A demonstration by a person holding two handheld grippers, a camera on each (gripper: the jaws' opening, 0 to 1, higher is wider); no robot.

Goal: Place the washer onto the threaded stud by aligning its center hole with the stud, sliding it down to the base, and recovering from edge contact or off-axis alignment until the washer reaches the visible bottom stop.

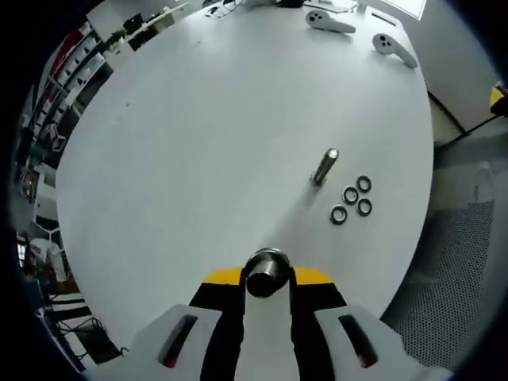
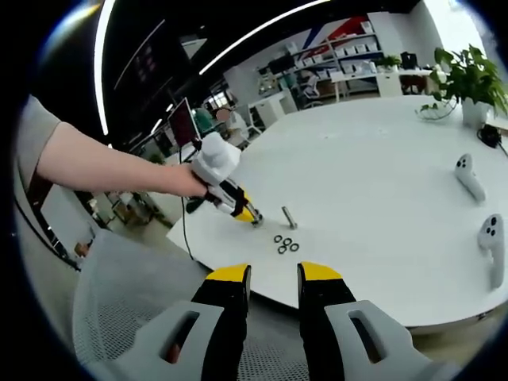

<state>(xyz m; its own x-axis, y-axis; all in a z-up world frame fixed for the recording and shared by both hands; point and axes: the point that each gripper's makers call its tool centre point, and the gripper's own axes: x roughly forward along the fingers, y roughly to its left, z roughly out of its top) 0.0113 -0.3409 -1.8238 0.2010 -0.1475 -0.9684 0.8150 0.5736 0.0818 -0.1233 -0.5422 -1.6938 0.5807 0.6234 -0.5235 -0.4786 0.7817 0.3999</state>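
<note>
Left gripper point(image 1: 268, 279) clenched on a metal nut point(image 1: 267, 271), yellow-tipped jaws pressed against its two sides, held low over the near part of the white table point(image 1: 198, 135). Straight ahead of those jaws and a little to their right, threaded stud point(image 1: 324, 167) standing on the tabletop, leaning somewhat in the fisheye picture, bare, with nothing slid onto it. Just beyond and to the right of the stud, four dark washers point(image 1: 352, 199) lying flat in a loose cluster, apart from the stud and apart from both grippers. Farther off, past the stud toward the far table edge, two white handheld controllers point(image 1: 359, 32). In the right gripper view, right gripper point(image 2: 274, 279) released, jaws parted with open floor and table edge visible between the yellow tips, holding nothing, hanging off the near edge of the table point(image 2: 381, 182). Ahead of it and slightly left, the left gripper point(image 2: 252, 217) again, carried by a person's hand point(image 2: 184, 181) on a bare forearm reaching in from the left, tip down beside the stud point(image 2: 289, 217). Washers point(image 2: 286, 244) between the right gripper's jaws and the stud, nearer the stud. Controllers point(image 2: 481, 208) off to the right of the jaws, potted plant point(image 2: 468, 83) at the far right of the table, shelving in the background.
</note>
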